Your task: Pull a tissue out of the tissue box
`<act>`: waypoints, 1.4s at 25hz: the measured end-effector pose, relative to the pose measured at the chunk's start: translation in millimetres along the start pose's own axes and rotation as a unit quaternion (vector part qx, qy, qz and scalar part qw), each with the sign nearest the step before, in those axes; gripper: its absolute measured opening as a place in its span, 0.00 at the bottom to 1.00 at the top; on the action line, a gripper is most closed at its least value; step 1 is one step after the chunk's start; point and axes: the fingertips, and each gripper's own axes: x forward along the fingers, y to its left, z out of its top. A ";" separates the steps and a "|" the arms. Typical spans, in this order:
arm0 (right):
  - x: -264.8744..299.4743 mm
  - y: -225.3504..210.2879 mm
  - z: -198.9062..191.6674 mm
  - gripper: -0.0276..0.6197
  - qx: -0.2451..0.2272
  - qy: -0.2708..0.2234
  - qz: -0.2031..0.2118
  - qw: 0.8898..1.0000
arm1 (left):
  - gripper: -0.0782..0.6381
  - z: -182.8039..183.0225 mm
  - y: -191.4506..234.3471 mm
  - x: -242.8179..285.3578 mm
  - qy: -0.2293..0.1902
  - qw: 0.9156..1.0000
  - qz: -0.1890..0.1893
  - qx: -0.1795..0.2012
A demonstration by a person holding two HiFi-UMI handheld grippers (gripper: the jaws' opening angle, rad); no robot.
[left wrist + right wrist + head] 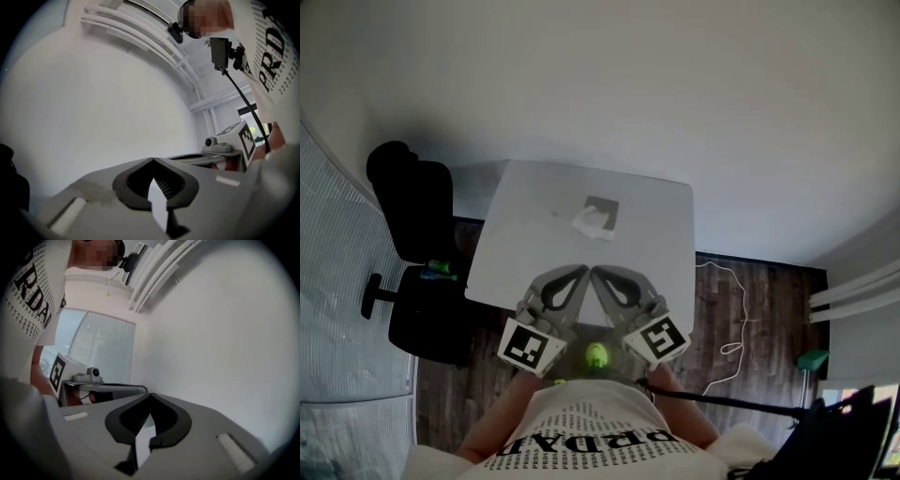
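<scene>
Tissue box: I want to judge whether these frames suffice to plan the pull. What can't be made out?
Head view: the tissue box is too small to tell how the tissue sits in its opening.
Both gripper views: they face a bare wall, so neither shows the box.
Head view: part of the near edge of the table is covered by the left gripper and right gripper.

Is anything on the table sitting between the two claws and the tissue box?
Nothing visible does. In the head view the left claw and right claw, both shut and empty, are held over the table's near part. Only bare white tabletop lies between them and the tissue box.
</scene>
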 end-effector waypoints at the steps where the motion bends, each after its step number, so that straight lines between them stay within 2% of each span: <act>1: 1.2 -5.0 -1.0 0.06 0.003 0.001 0.003 1.000 | 0.10 -1.2 1.7 4.8 0.001 1.000 0.002 0.000; 11: 6.8 -46.9 -14.0 0.06 0.013 0.012 0.034 0.999 | 0.10 -16.3 11.3 45.1 0.011 1.000 0.029 -0.002; 17: 21.4 -71.9 -20.7 0.06 0.023 0.018 0.036 0.999 | 0.10 -24.5 28.4 68.0 0.023 0.999 0.032 -0.009; 24: 31.4 -82.6 -31.9 0.06 0.021 0.026 0.027 0.999 | 0.10 -36.1 39.8 77.3 0.026 0.999 0.020 -0.020; 32: 55.0 -99.7 -41.3 0.06 0.017 0.042 -0.002 0.999 | 0.10 -45.3 64.0 90.4 0.031 0.999 -0.009 -0.027; 35: 67.9 -108.2 -46.5 0.12 0.013 0.051 -0.010 0.999 | 0.10 -51.4 77.5 92.8 0.037 0.999 -0.017 -0.030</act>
